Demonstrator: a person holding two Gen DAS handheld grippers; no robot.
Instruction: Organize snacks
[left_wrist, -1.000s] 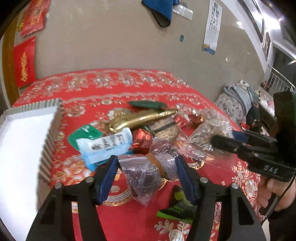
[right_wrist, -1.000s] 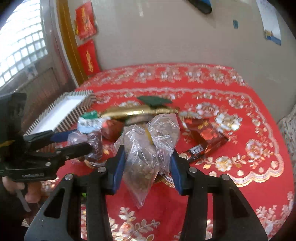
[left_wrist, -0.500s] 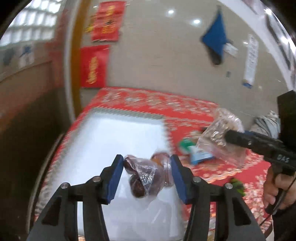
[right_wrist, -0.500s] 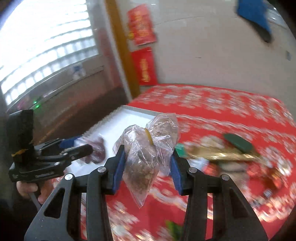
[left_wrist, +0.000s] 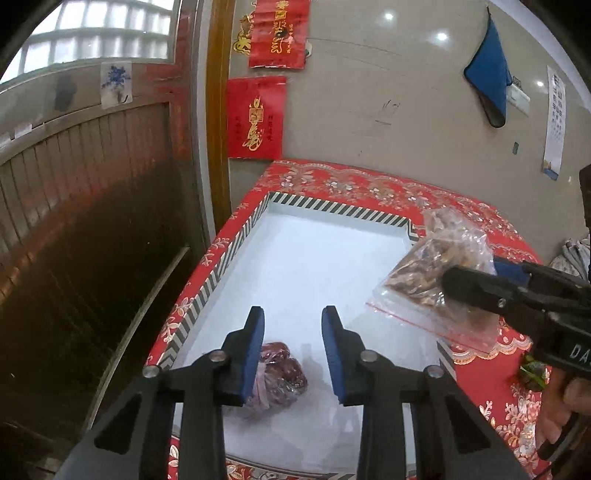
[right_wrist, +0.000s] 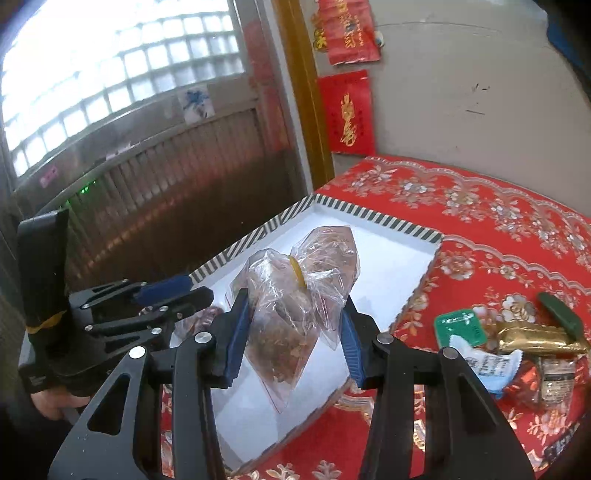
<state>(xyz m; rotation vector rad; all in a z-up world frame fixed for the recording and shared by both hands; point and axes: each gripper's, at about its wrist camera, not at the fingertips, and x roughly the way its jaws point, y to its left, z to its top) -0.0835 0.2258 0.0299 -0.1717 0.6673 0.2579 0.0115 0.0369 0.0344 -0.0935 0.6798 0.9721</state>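
Note:
A white tray (left_wrist: 317, 258) with a striped rim lies on the red tablecloth. My left gripper (left_wrist: 292, 350) is open above its near end, and a clear bag of dark red dates (left_wrist: 282, 376) lies loose on the tray floor below the fingers. My right gripper (right_wrist: 293, 332) is shut on a clear bag of brown snacks (right_wrist: 295, 306) and holds it above the tray (right_wrist: 391, 266). That bag (left_wrist: 439, 280) also shows at the right of the left wrist view. The left gripper (right_wrist: 173, 291) shows at the left of the right wrist view.
A pile of loose snacks lies on the cloth right of the tray: a gold packet (right_wrist: 535, 336), a green packet (right_wrist: 460, 325), a white-blue wrapper (right_wrist: 487, 365), a dark green piece (right_wrist: 561, 317). A wooden panel wall (left_wrist: 92, 221) stands left of the table.
My left gripper carried the bag of dates from the snack pile over the tray, opened and let it drop onto the tray. My right gripper brought its bag over the tray.

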